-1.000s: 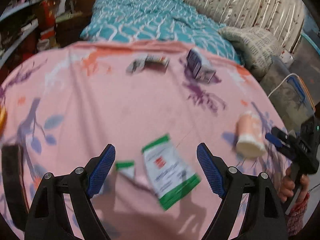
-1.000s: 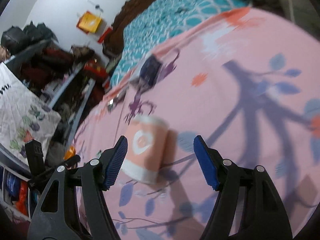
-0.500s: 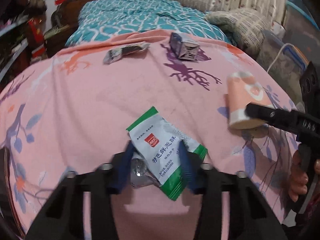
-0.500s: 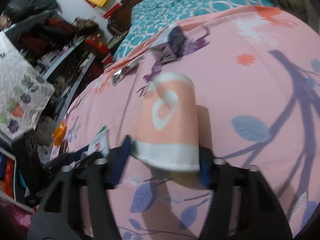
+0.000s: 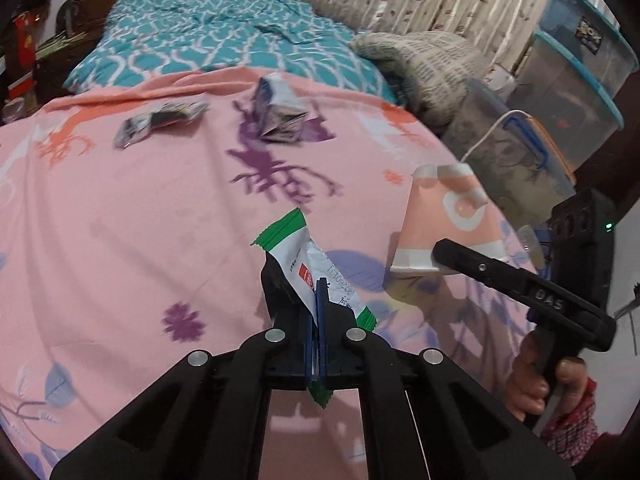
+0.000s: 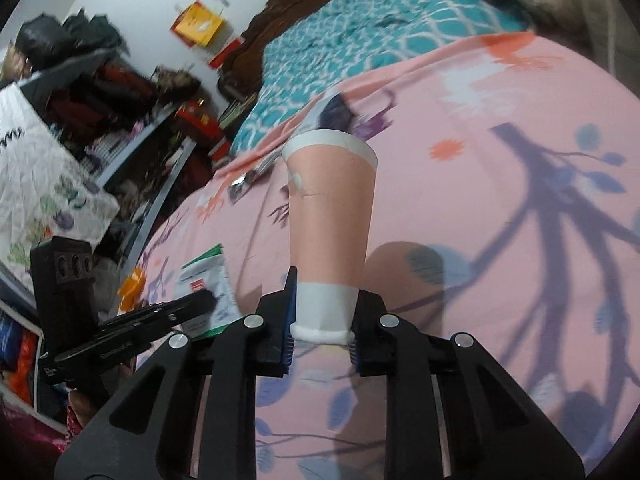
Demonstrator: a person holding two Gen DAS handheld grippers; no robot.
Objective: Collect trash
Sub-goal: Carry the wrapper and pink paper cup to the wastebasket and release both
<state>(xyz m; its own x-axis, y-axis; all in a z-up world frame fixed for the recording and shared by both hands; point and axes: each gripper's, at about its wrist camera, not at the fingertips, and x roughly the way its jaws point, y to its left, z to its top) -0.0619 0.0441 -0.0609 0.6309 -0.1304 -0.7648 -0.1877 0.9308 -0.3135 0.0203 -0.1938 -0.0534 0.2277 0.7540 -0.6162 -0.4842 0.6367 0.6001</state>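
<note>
Item one: your left gripper (image 5: pixel 317 320). Its jaws have just been closing and now pinch the green-and-white snack wrapper (image 5: pixel 310 264). The wrapper stands up out of the blue pads, its green top edge uppermost and a green corner hanging below the fingers, raised off the pink floral sheet (image 5: pixel 140 240).

Item two: your right gripper (image 6: pixel 322 320). Its jaws have also just been closing, and the pads press on both sides of the pink paper cup (image 6: pixel 330 216) at its white rim end. The cup points away from the camera, its narrower white-banded base farthest out. From the left wrist view the same cup (image 5: pixel 448 216) appears at the right, held by the black finger of that gripper, and your hand (image 5: pixel 536 380) grips the handle below, with a red patterned sleeve at the wrist.

Item three: trash still lying on the sheet. A crumpled purple-and-white carton (image 5: pixel 280 110) lies on the far part of the sheet, near the edge of the teal patterned blanket (image 5: pixel 216 36). A silver and dark wrapper (image 5: pixel 156 122) lies to the left of the carton, apart from it.

Item four: surroundings. Clear plastic storage boxes (image 5: pixel 576 80) are stacked at the right beside the bed, with a white cable in front of them. A knitted grey blanket (image 5: pixel 424 64) is heaped at the bed's right edge. Cluttered shelves (image 6: pixel 120 120) show at the left of the right wrist view.
</note>
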